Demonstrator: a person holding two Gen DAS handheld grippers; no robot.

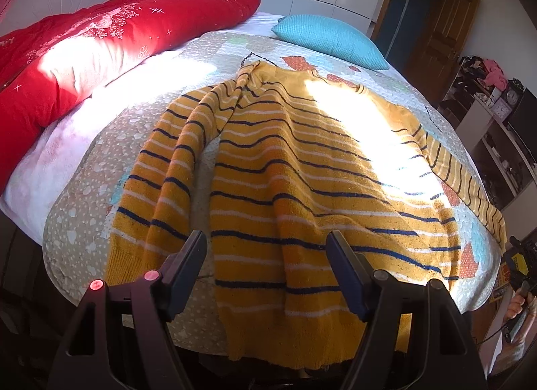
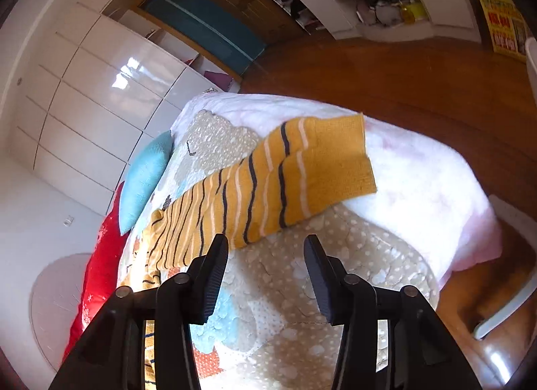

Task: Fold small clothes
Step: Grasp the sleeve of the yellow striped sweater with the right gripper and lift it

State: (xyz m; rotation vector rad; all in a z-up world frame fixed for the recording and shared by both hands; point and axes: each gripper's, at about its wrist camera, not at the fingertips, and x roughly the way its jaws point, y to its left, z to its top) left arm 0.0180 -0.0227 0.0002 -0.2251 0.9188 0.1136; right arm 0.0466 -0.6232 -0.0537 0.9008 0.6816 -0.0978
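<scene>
Mustard-yellow knit with navy and white stripes covers most of the left wrist view: a child's striped sweater (image 1: 302, 168) lies spread flat on the patterned quilt (image 1: 84, 222) of a bed, collar toward the far end and hem hanging slightly over the near edge. One sleeve (image 1: 167, 162) lies alongside the body on the left, bunched in long ridges with its cuff near the hem. The other sleeve (image 2: 268, 185) stretches out to the side, and in the right wrist view its ribbed cuff rests on the pale pink blanket beyond the quilt's border.

The left gripper (image 1: 266, 256) hovers just above the hem with its jaws set wide apart and nothing between them. The right gripper (image 2: 266, 256) is likewise spread wide and empty, poised just short of the outstretched sleeve, about midway along it.

As far as these views show, folding has barely started. The body is laid out, though shallow ridges cross it and a patch of hard sunlight washes out the shoulder area, so I cannot tell how smooth it is there. No sleeve has been brought across the chest and the hem has not been turned up toward the collar. What likely remains is both sleeve folds, then one or two folds of the body.

A red pillow (image 1: 84, 51) and a turquoise cushion (image 1: 330, 39) sit at the far end, well apart from the sweater.
</scene>
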